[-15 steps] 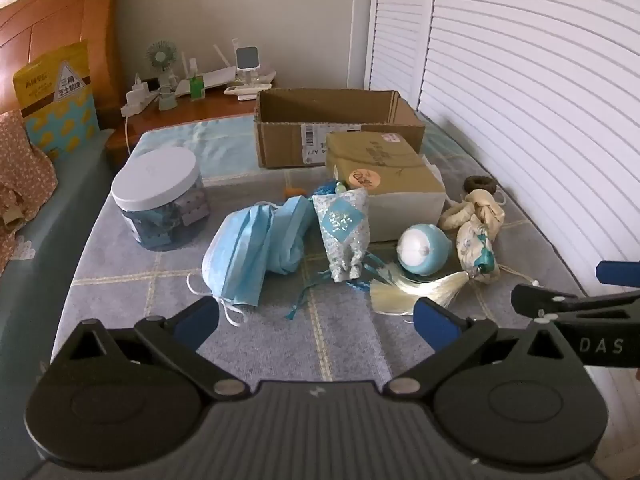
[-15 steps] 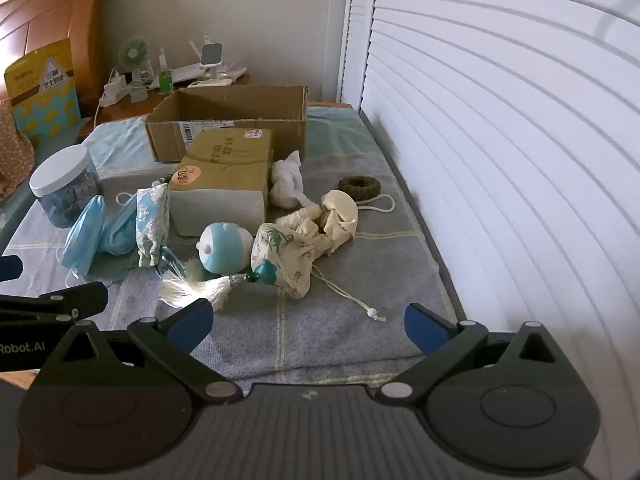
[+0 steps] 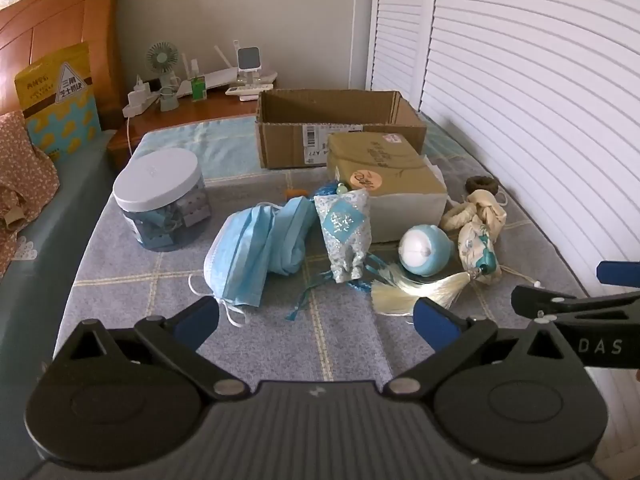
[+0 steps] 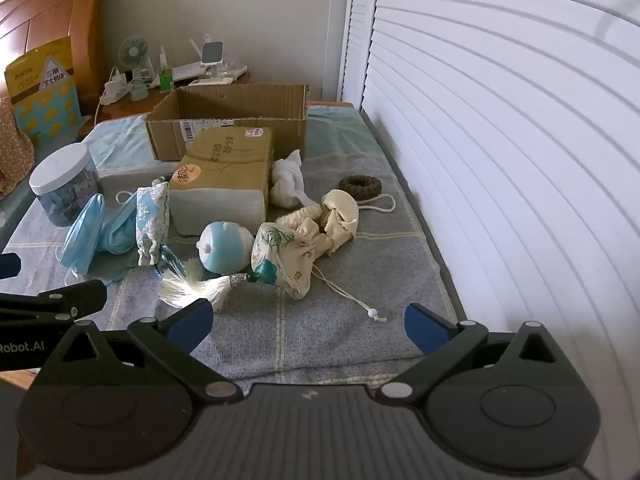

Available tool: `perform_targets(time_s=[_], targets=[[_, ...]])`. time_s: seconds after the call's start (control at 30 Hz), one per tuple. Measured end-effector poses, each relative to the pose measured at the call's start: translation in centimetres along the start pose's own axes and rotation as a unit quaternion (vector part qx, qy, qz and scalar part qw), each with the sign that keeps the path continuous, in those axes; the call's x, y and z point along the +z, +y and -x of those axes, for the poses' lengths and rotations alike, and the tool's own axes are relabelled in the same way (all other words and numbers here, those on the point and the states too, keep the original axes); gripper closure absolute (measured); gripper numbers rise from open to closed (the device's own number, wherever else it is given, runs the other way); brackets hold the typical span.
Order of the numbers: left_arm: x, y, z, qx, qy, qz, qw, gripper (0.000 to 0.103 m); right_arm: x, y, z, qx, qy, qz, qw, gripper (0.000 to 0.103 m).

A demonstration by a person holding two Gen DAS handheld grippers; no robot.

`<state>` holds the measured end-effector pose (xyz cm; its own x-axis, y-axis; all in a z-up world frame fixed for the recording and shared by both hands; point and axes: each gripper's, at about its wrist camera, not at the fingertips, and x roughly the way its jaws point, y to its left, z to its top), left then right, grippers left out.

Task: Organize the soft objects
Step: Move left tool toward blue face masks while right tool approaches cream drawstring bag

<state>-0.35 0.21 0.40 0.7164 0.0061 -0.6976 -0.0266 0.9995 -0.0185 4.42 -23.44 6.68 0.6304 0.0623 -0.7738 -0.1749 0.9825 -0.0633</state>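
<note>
Nothing has shifted since half a second ago: both views frame the bed as before, and every item lies where it did.

The left gripper [image 3: 316, 316] hangs with its jaws spread wide and empty over the grey blanket [image 3: 344, 344]. Just ahead of its left jaw lie the blue masks [image 3: 256, 252]; ahead, between the jaws, stands the sequinned pouch [image 3: 346, 232]; just ahead of its right jaw is the pale tassel [image 3: 412, 288], with the blue ball [image 3: 424, 250] beyond it. Farther ahead sit the wrapped parcel [image 3: 384, 168] and the open carton [image 3: 340, 128]; the lidded jar [image 3: 160, 196] stands far off the left jaw.

The right gripper [image 4: 308, 324] is likewise fully released, nothing between its jaws. The tassel touches nothing of it but lies just beyond its left jaw, and the printed pouch [image 4: 284, 260] lies ahead between the jaws.

Only the right view shows the white cloth [image 4: 286, 180] beside the parcel and the cord's white bead [image 4: 373, 313]; it also shows the brown ring [image 4: 360, 187] in full. Only the left view shows the masks spread flat.
</note>
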Motion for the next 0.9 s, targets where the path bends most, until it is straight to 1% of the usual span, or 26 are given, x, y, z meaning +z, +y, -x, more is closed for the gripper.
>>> perform_targets(time_s=[0.9], targets=[[0.53, -0.77, 0.00, 0.003, 0.000, -0.001, 1.0000, 0.000, 0.40, -0.61, 0.20, 0.010, -0.006, 0.000, 1.000, 0.000]])
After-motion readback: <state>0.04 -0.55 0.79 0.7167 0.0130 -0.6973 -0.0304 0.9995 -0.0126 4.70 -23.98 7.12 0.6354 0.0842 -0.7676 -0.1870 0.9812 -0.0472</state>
